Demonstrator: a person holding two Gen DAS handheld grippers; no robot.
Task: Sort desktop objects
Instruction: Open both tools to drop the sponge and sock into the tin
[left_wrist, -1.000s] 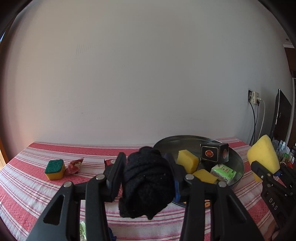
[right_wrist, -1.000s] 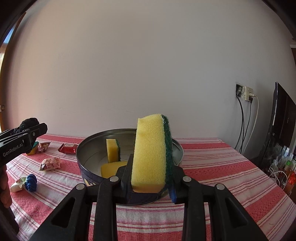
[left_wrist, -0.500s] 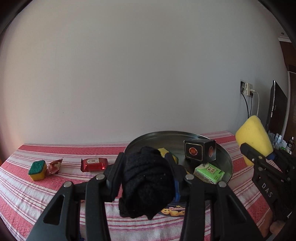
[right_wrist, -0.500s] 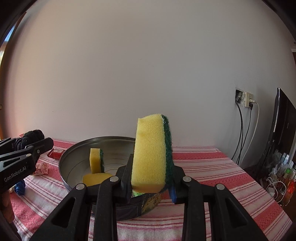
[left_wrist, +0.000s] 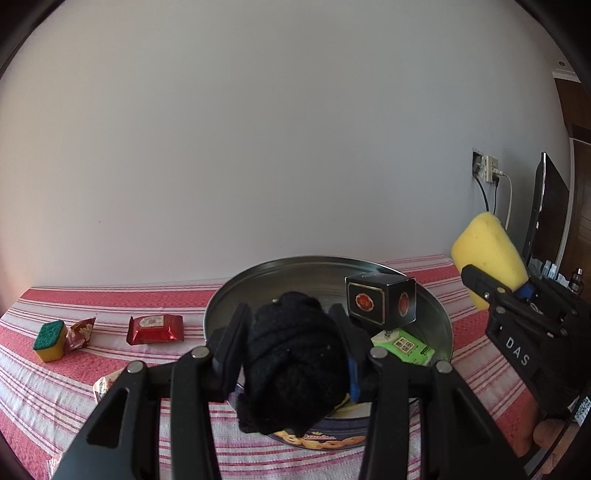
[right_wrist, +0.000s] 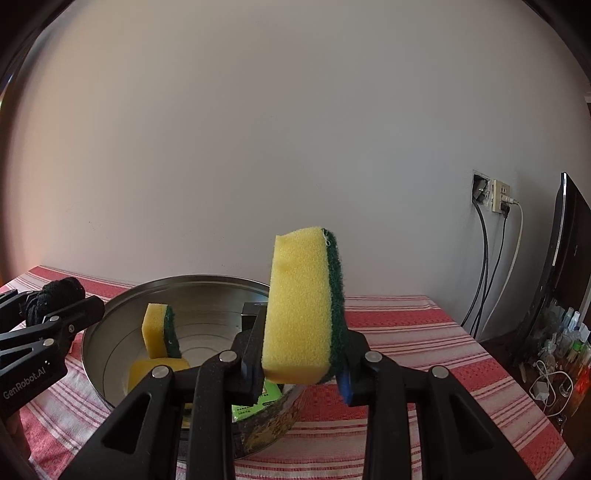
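Metal and round, the tin (left_wrist: 439, 321) sits on the red-striped surface (left_wrist: 110, 302) just beyond my claws; inside it I see a black cube box (left_wrist: 382, 301) toward the far right, a green packet (left_wrist: 402, 345) beside it on the near right, one yellow-and-green sponge standing on edge (right_wrist: 159, 330) at the left, and a yellow sponge lying flat (right_wrist: 147, 371) near it; my left claw (left_wrist: 291, 347) is pinching a black wad of cloth (left_wrist: 291, 369), held over the tin's near rim; my right claw (right_wrist: 301, 356) is clamped on a larger yellow sponge with a green scouring face (right_wrist: 301, 306), upright, near the tin's right edge; from the left wrist camera that sponge shows at the right of the scene, above the surface. Left of the tin, on the surface, lie a red foil packet (left_wrist: 155, 328), a crumpled red wrapper (left_wrist: 81, 332), and touching it a small sponge with its green side up (left_wrist: 50, 339); another wrapper (left_wrist: 105, 384) peeks out by my left claw's frame.
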